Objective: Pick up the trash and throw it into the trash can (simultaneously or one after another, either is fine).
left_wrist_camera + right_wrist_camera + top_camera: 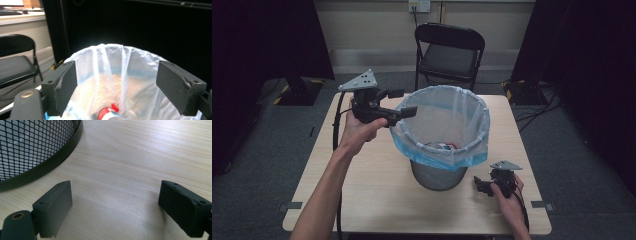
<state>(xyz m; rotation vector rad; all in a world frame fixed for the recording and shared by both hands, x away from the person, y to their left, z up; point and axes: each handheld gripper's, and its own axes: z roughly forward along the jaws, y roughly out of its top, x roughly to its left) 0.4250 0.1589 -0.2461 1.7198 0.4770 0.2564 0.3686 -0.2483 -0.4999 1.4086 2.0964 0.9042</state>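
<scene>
Wastebasket [439, 175] of black mesh, lined with a pale blue bag [447, 150], is seen at mid-table; a red-capped bottle [108, 113] lies inside. The left gripper [404, 102] is held over its rim, jaws wide apart and empty. The right gripper [482, 186] is rested on the table [377, 190] beside the wastebasket, spread wide, nothing held.

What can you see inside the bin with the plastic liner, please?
Inside the lined bin, a bottle-like item with a red cap lies at the bottom. The liner's folds and the bin wall hide the rest of the contents.
</scene>
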